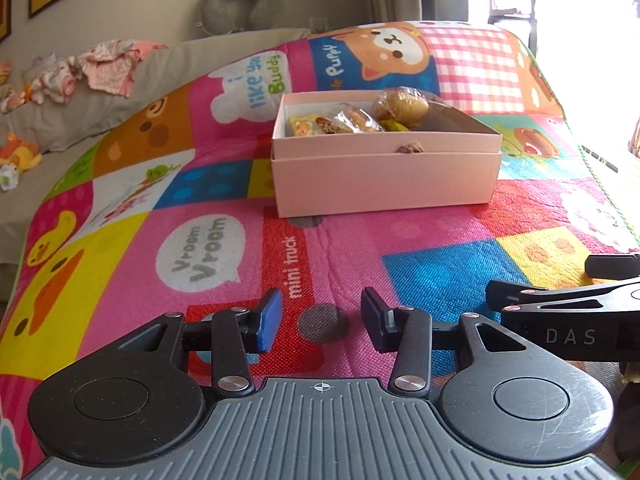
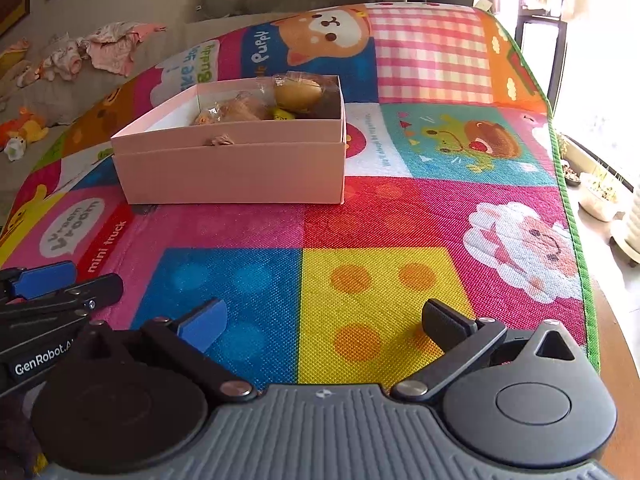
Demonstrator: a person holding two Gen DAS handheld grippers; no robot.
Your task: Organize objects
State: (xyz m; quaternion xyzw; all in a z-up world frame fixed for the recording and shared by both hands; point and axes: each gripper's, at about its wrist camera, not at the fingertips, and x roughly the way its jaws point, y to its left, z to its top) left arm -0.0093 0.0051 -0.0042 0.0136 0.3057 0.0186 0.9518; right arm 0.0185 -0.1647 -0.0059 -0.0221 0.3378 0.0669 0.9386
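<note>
Currently: pink box point(image 1: 384, 178) set on colourful play mat point(image 1: 420, 240), toward far half of mat, nearer its middle than either side edge. Sits nested in its own lid, rim of inner tray standing above lid wall. Small brownish tab point(image 1: 410, 148) at middle of near wall. Contents piled at right end of box: wrapped brown bun-like item point(image 1: 400, 105) topmost, clear-wrapped snacks point(image 1: 354, 120) beside it, yellow packet point(image 1: 302, 125) toward left end. Left end of box interior bare in right wrist view.

Left gripper point(image 1: 320, 322): held low over near edge of mat, above "mini truck" print; jaws moderately apart, nothing between them. One blue pad, one black.

Right gripper point(image 2: 324, 318): held low over near edge of mat, above blue and yellow squares; jaws spread wide, nothing between them. Just beside left gripper, each visible at the other's frame edge.

Off mat at far left: grey bedding with crumpled pink clothes point(image 1: 108, 66), orange plush toy point(image 1: 18, 154). Grey neck pillow point(image 1: 242, 6) against far wall. Potted plants point(image 2: 598, 192) beyond right edge of mat.
</note>
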